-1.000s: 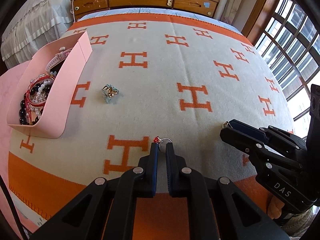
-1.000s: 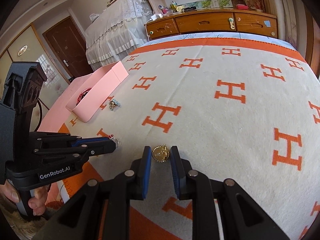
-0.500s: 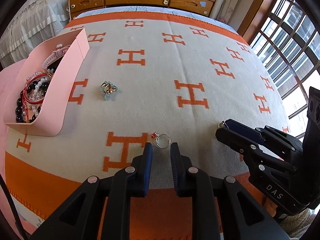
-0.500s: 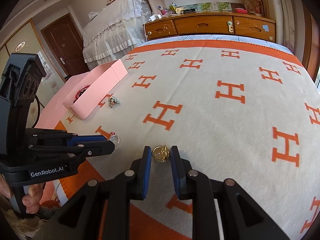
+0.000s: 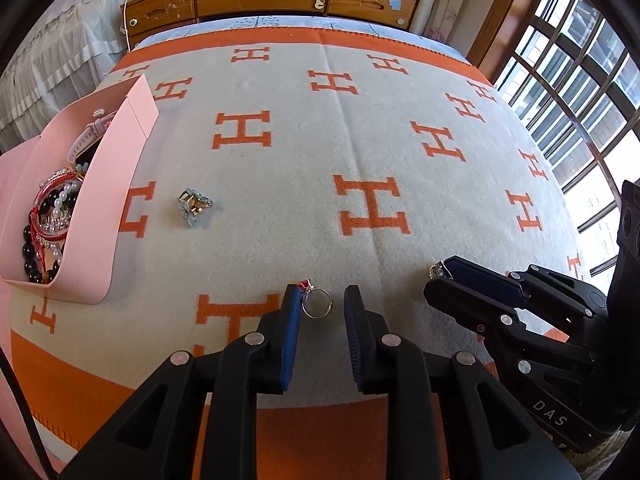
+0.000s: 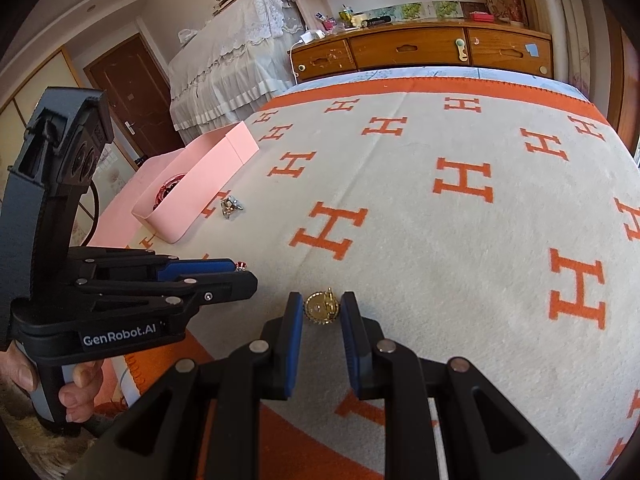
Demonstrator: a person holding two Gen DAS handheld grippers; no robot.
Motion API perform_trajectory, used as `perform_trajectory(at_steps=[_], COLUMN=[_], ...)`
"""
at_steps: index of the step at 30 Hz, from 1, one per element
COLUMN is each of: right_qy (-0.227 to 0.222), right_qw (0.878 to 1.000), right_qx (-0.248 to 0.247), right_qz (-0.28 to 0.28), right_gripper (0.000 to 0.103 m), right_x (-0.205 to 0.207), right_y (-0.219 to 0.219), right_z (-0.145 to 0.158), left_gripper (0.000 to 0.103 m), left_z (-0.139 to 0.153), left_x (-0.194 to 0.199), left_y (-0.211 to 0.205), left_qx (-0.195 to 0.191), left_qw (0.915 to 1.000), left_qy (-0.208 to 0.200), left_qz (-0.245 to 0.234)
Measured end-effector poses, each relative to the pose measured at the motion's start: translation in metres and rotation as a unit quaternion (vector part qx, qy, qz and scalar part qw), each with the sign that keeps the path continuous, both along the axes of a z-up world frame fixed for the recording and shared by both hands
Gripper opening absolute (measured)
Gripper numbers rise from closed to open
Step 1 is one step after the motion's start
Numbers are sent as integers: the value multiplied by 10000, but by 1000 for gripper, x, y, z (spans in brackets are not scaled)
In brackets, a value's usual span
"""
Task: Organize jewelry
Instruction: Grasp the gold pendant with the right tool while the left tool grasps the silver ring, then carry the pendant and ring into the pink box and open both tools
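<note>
A silver ring with a red stone [image 5: 316,302] lies on the blanket between the tips of my left gripper [image 5: 322,300], which is open around it. A gold round brooch [image 6: 321,307] lies between the tips of my right gripper [image 6: 319,307], also open, with small gaps on both sides. A blue and gold trinket [image 5: 193,207] lies on the blanket near the pink box [image 5: 116,168]; the trinket also shows in the right wrist view [image 6: 230,207]. The box holds bead bracelets, pearls and a pink watch [image 5: 86,142].
The bed is covered with a cream blanket with orange H marks [image 5: 372,208] and an orange border. A wooden dresser [image 5: 280,0] stands beyond the bed, windows at the right. The right gripper's body [image 5: 520,320] sits close to the right of my left gripper.
My left gripper has opened and let go of the ring, which now lies between its spread fingers. My right gripper has opened slightly around the brooch.
</note>
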State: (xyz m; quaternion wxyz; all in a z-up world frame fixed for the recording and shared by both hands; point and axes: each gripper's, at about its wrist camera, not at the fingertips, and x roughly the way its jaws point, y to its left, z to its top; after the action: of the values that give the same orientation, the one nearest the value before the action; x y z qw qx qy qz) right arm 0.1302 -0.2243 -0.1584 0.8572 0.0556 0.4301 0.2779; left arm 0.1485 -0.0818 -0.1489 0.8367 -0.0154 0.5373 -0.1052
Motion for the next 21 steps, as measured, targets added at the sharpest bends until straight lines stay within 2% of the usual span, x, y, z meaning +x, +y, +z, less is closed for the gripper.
perform_trajectory(at_steps=[7,11,13,15,18,21], right_qy=[46,56,59,61,58,40], right_qw=[9999,9999,9999,9999,9999,9999], right_qx=[115,148,156,161,156,115], right_qz=[-5,12,11,1,-7,-16], right_gripper=[19,19,20,20,20,20], right_x=[1,1,1,1,2,1], right_y=[-3,-4,-5,-5,-4,-4], right_z=[-1,-1,-1,-1,-1,-1], left_gripper=[20,20,15,8,6,6], left_z=[0,0,0,1,1,4], left_x=[8,10,7,4,-1,-5], left_y=[-7,-18,-23,-26,-26,-19], left_qx=[157,538,681,728,715,539], left_qw=[9998,9983,9971,9965,9963,9975], left_qy=[-58,-158,-227,-254,-278,-259], left_qz=[-67,-137,-245,-320,-380,-370])
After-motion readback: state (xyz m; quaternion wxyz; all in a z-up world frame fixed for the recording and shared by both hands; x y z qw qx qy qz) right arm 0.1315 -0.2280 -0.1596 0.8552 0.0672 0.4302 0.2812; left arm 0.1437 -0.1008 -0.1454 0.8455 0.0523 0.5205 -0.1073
